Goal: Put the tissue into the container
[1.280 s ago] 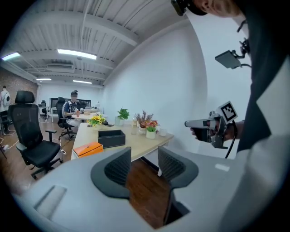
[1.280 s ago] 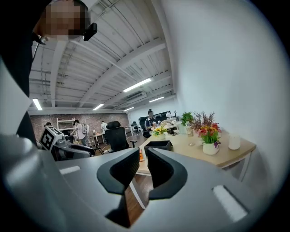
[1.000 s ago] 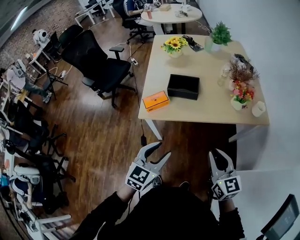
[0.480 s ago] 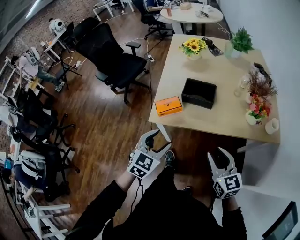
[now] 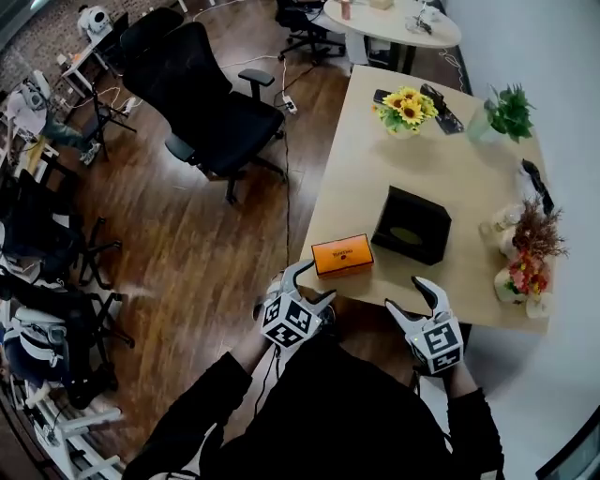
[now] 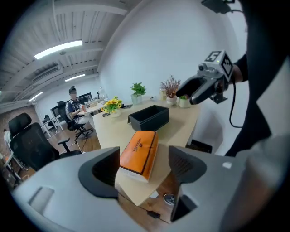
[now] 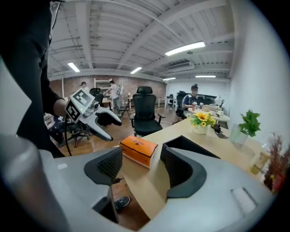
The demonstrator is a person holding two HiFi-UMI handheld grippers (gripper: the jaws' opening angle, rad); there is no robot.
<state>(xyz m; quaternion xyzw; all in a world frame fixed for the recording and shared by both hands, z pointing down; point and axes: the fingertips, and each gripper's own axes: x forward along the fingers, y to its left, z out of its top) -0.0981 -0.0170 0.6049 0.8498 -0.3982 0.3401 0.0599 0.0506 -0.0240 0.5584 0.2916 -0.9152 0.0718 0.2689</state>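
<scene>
Head view looked steeply down on a pale wooden table (image 5: pixel 375 178) standing against a white wall (image 5: pixel 525 37) in an open office; the floor (image 5: pixel 187 244) was dark wooden boards. An orange tissue box (image 5: pixel 342 255) lay flat at the table's near edge, close to the corner; a black container (image 5: pixel 411 225), open at the top, stood just beyond it on the same surface, near but not touching. Farther along the table stood a vase of sunflowers (image 5: pixel 405 108) and a green potted plant (image 5: pixel 511 108); a bunch of dried flowers (image 5: pixel 536 234) stood at the wall side. A black office chair (image 5: pixel 202 103) stood on the floor to the left of the table; a round white table (image 5: pixel 394 21) stood at the far end of the room.

The person held both tools low, short of the table's near edge. The left gripper (image 5: pixel 314 281) pointed at the tissue box; its jaws were opening, with nothing gripped; its own view showed the box lying beyond the gap between them, untouched. The right gripper (image 5: pixel 405 292) was near the table edge, well apart from the left; its jaws were also opening, wide and empty; its view showed the box and the container beyond them on the table. That view also showed a ceiling with strip lights (image 7: pixel 185 48), a brick back wall (image 7: pixel 131 88) and people at desks in the distance.
</scene>
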